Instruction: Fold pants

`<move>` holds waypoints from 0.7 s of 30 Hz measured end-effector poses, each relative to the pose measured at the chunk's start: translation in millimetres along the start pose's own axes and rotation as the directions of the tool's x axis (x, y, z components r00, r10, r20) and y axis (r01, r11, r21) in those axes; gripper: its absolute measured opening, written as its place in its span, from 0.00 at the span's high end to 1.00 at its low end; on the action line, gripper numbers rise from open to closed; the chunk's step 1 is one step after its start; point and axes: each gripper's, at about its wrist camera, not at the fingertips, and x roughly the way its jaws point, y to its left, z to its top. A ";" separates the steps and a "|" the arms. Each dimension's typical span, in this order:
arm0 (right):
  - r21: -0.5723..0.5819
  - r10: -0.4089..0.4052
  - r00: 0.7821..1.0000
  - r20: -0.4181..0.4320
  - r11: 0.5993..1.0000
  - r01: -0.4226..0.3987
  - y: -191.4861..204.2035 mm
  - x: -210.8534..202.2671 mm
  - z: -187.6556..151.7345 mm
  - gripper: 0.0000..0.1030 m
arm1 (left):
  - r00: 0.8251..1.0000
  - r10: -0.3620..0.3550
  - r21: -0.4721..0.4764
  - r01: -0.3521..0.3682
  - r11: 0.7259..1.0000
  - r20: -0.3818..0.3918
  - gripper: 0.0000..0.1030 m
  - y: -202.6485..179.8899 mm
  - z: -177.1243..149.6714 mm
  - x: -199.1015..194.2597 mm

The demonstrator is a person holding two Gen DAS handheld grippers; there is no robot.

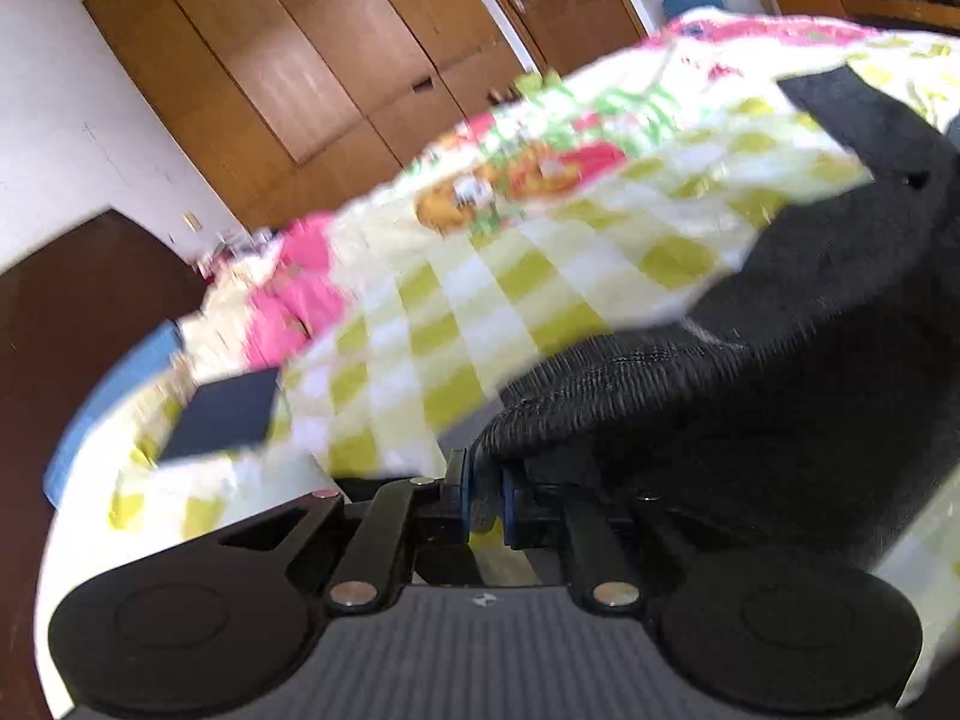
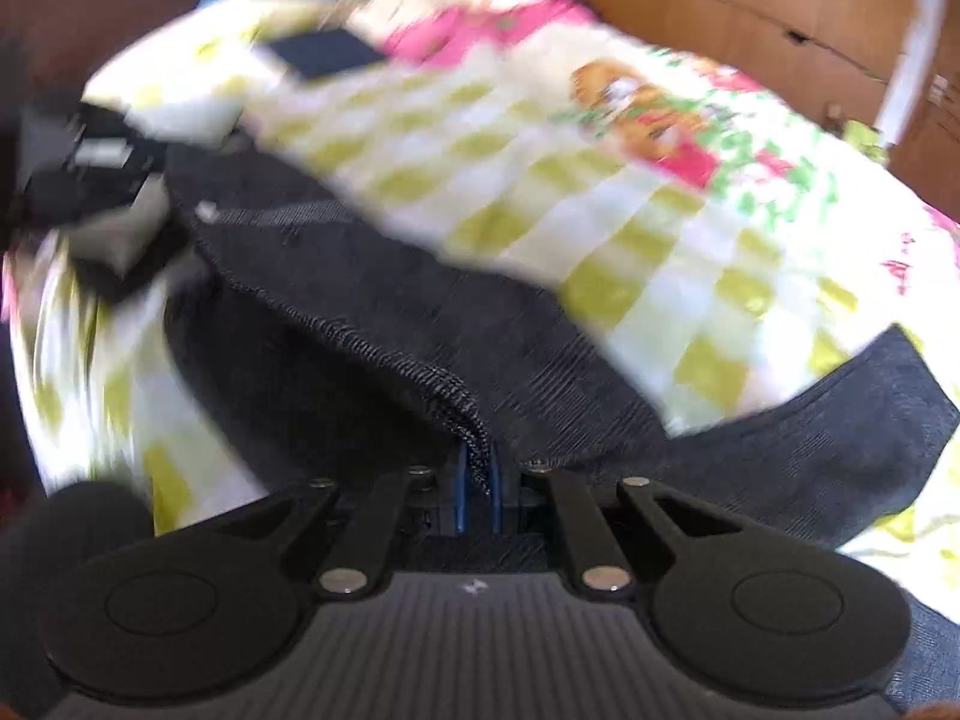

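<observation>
Item: pants (image 2: 372,300), dark knit fabric, 1 pair, lying partly draped on a bed (image 1: 480,312) with a yellow-and-white checked cover carrying a pink and cartoon print.

Position: the cloth runs as a long band across the near side of the bed. In the right wrist view it stretches from the upper left, past the jaws, out to the lower right. In the left wrist view it rises from the jaws and sweeps away to the right. Its stitched hem leads straight into both sets of jaws.

Grips: 2.
- Left gripper (image 1: 483,501): jaws pressed together, pinching a stitched edge of the pants.
- Right gripper (image 2: 478,480): jaws pressed together, pinching a ribbed hem corner.

Key relation: each hand holds 1 point on the same edge, so the span of cloth between them is what the fold turns on; neither hand is clearly nearer, judged from these views.

Surroundings: 1 dark flat rectangle (image 1: 225,414) on the cover, well apart from the pants; wooden wardrobe doors (image 1: 312,78) beyond the bed. Both views are motion-blurred; finer detail cannot be told.
</observation>
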 end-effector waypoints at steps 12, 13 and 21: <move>-0.023 -0.027 0.997 -0.078 0.999 0.025 27.3 45.0 -26.3 0.79 | 0.987 0.018 -0.113 -0.036 0.993 -0.161 0.73 -23.9 -60.4 14.4; -0.024 -0.022 0.997 -0.080 1.000 0.020 28.5 42.1 -27.1 0.77 | 0.987 0.036 -0.102 -0.053 0.993 -0.159 0.73 -23.9 -59.2 9.8; 0.043 0.006 0.999 -0.042 0.999 -0.004 26.6 26.1 -38.8 0.75 | 0.994 0.088 -0.125 -0.094 0.988 -0.059 0.73 -31.6 -40.0 -30.3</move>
